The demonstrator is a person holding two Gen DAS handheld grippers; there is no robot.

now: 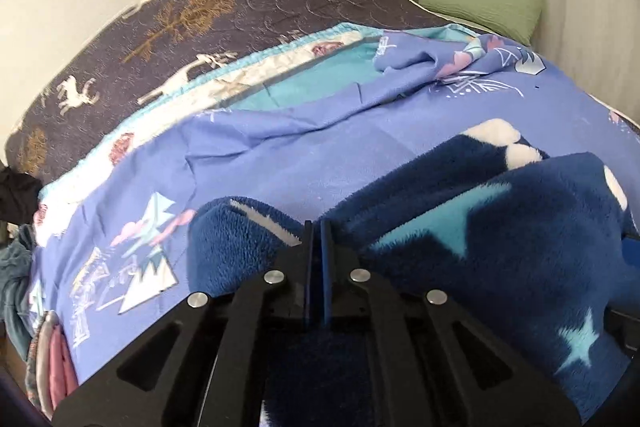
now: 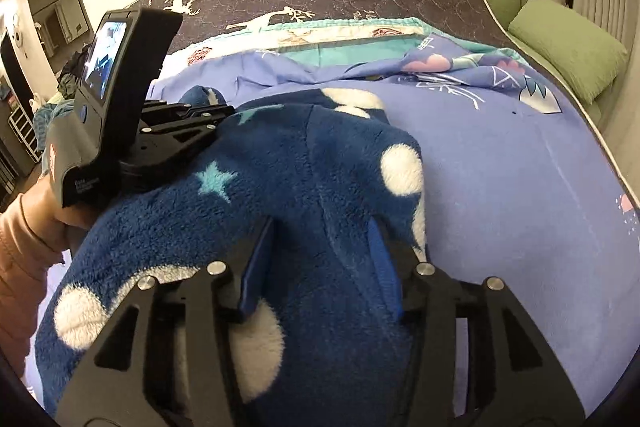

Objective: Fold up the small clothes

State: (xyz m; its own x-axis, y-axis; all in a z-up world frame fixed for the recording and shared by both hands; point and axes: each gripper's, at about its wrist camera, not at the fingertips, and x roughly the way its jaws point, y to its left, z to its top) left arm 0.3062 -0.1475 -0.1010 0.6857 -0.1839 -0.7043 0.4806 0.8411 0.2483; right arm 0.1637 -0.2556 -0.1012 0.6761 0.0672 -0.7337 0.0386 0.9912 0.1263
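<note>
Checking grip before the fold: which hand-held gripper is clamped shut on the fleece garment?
The left hand-held gripper: jaws pinched together on the fleece garment. The right hand-held gripper is spread wide open over it.

My fleece is thick, fuzzy navy pile. The sheet under it is smooth, matt woven cloth; the quilt is stitched and matt. My right gripper is matt black plastic with shiny metal bolts.

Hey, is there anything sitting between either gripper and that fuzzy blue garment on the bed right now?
Nothing visible. The left gripper is already shut on the blue fleece garment, and the right gripper stands open with its fingers straddling a ridge of the same fleece, on the purple sheet.
</note>
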